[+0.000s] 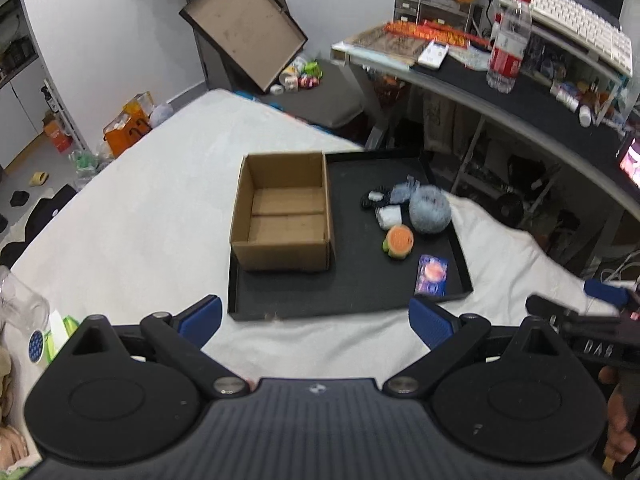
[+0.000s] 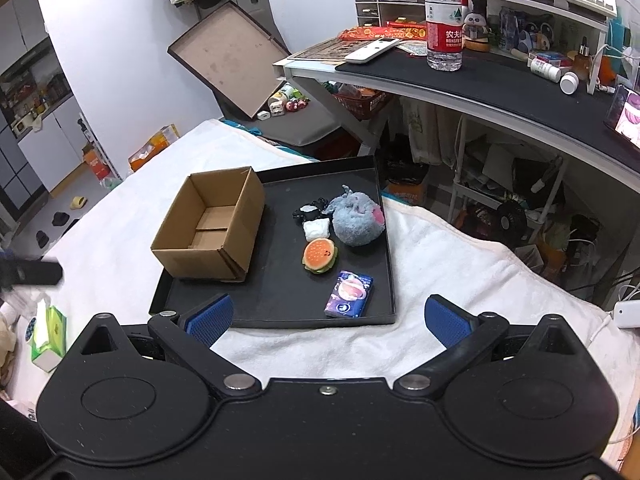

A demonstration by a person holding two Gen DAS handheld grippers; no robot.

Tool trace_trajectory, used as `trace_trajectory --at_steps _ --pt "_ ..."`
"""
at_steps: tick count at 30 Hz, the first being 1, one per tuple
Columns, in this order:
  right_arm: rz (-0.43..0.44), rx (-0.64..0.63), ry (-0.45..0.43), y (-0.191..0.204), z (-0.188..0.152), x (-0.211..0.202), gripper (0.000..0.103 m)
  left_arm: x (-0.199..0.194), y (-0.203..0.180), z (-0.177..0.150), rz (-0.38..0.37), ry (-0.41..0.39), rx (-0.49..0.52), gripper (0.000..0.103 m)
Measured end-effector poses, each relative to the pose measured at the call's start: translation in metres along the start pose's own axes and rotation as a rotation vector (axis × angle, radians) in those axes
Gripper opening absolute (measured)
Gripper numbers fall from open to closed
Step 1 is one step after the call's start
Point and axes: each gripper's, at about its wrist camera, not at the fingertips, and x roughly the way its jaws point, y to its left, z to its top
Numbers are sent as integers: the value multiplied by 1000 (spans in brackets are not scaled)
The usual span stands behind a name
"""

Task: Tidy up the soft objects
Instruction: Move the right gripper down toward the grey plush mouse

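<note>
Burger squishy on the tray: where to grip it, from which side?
Take the burger squishy across its round bun, coming from above and the near side with the right gripper, which is open. It lies tilted, orange top up. The white soft block and grey plush crowd its far side and the tissue pack lies near-right, so the fingers should probably span left to right.

Access to tray: open from the near side.
Bare white bedding lies before the black tray (image 2: pixel 276 300). The cardboard box (image 2: pixel 208 228) blocks its left half; the toys cluster right, with a clear lane between. The desk (image 2: pixel 480 80) overhangs beyond.
</note>
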Motion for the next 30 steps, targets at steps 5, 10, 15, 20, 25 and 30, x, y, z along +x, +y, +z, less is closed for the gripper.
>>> trace_trajectory --at_steps 5,10,15,20,25,30 --pt "-2 11 -2 -3 3 6 103 2 4 19 -3 -12 7 99" --pt "22 34 -14 -7 7 13 103 9 8 34 11 -27 20 99" --pt "26 75 -37 -18 11 19 103 18 12 48 25 -42 22 99" --pt "27 119 -51 -28 17 28 103 32 16 59 32 -54 25 99" --pt "22 105 -77 -32 19 35 103 51 25 65 40 -43 8 99" --pt "17 130 -64 -39 20 51 103 73 33 68 46 -32 -4 99"
